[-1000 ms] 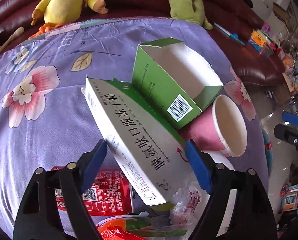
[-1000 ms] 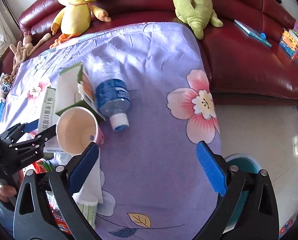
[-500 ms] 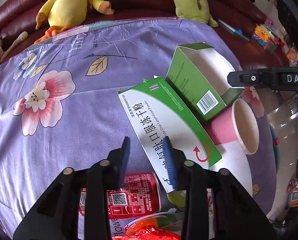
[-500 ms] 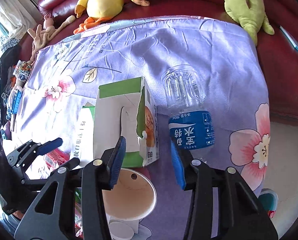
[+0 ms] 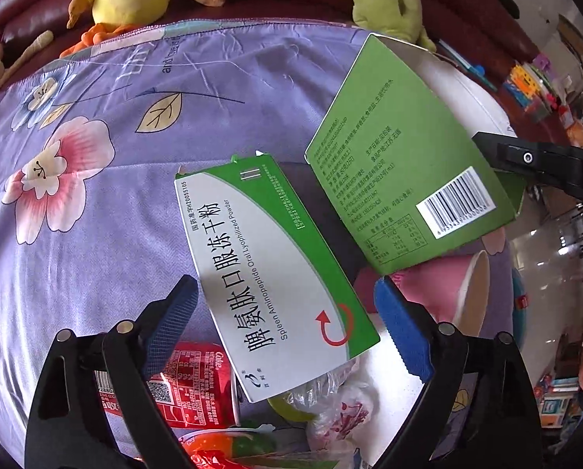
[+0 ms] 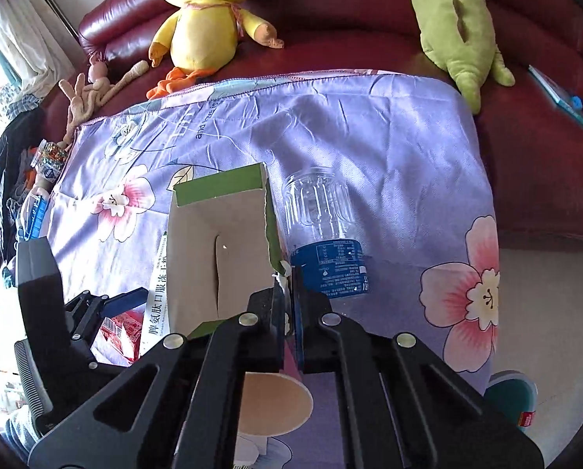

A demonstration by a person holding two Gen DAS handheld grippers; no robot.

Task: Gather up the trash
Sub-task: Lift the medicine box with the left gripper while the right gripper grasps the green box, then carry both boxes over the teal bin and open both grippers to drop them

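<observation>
My right gripper [image 6: 289, 305] is shut on the side wall of the open green carton [image 6: 221, 250], which also shows raised and tilted in the left wrist view [image 5: 404, 164]. My left gripper [image 5: 287, 324] is open, its fingers either side of the white-and-green medicine box [image 5: 268, 273], not touching it. A pink paper cup [image 5: 447, 293] lies beside it, also seen below my right gripper [image 6: 275, 402]. A clear water bottle with a blue label [image 6: 326, 242] lies right of the carton. A red cola can [image 5: 189, 387] and plastic wrappers [image 5: 330, 402] lie under the box.
All lies on a purple flowered cloth [image 5: 95, 203]. A red sofa [image 6: 526, 164] behind holds a yellow duck plush [image 6: 201, 19] and a green plush [image 6: 455, 27]. A teal bin [image 6: 510, 398] stands on the floor at right.
My right gripper has closed on the green carton's wall and lifted it. My left gripper, half shut half a second ago, has opened wide around the medicine box.
</observation>
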